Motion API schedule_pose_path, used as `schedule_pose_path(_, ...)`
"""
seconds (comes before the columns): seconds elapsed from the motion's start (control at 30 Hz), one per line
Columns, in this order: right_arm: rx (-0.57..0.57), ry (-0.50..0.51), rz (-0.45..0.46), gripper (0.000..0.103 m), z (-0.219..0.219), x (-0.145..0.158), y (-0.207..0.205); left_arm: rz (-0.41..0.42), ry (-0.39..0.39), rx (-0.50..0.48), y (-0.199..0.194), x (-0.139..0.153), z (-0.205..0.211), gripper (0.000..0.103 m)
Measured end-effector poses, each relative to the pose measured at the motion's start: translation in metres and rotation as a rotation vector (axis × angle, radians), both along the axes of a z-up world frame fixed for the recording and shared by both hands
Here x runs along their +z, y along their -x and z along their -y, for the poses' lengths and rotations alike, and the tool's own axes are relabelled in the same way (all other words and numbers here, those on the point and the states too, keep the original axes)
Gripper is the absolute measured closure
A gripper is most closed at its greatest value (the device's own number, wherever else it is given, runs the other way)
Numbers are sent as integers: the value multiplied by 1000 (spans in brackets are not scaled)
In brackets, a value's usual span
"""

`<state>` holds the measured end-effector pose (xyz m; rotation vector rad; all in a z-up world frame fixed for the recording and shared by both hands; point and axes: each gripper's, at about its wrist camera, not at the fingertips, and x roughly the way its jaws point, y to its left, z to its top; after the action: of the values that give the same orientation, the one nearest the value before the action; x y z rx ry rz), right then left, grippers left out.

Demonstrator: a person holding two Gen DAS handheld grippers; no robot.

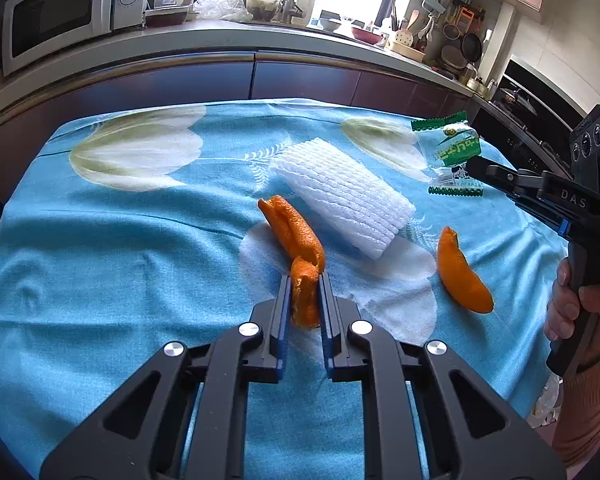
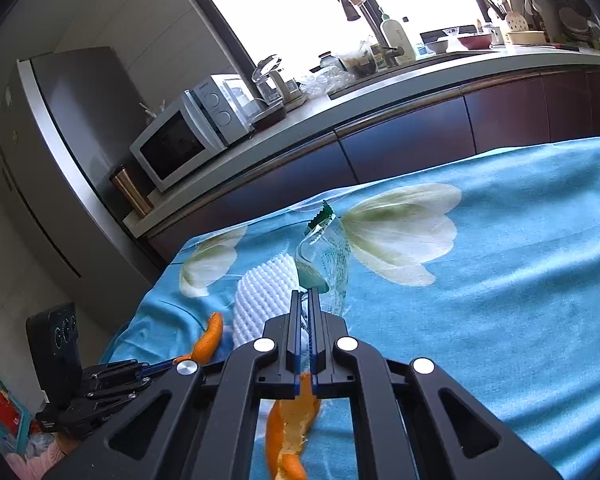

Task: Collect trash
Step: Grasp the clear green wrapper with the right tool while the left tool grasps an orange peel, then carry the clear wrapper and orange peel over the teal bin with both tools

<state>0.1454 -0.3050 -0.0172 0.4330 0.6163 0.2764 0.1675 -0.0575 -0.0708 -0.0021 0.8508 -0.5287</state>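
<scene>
Nearest the left wrist camera, at six o'clock, the left gripper (image 1: 305, 280) is seen narrowed onto the near end of an orange peel (image 1: 296, 240) — its blue-edged pads press the peel on both sides, while the rest of the peel lies on the blue flowered cloth (image 1: 100, 280) toward twelve o'clock. A white foam fruit net (image 1: 344, 196) is laid just beyond it, at about one o'clock. A second orange peel (image 1: 462, 276) is found at three o'clock, well apart from the first. Farther out, at two o'clock, the right gripper (image 1: 470, 165) is clamped on the lower edge of a clear, green-printed wrapper (image 1: 452, 148), which is raised off the cloth; the green characters cannot be read, though a small cow figure is printed near the bottom. "DAS" is read on the gripper's black body, which is held by a hand (image 1: 576, 300) in a pink sleeve. Behind, a microwave (image 1: 60, 12) is set on the counter (image 1: 220, 36) at eleven o'clock.
</scene>
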Motion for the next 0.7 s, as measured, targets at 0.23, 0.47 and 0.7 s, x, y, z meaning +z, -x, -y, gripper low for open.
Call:
schedule_pose_path(0.23, 48, -16, 23, 101, -23, 5, 11, 41, 16, 18, 18, 14, -18, 90)
schedule_pose_path(0.47, 102, -36, 32, 101, -46, 4, 21, 69, 46, 42, 36, 29, -42, 90)
schedule_pose_path(0.7, 151, -51, 31, 101, -68, 2, 27, 86, 61, 58, 55, 38, -64, 90)
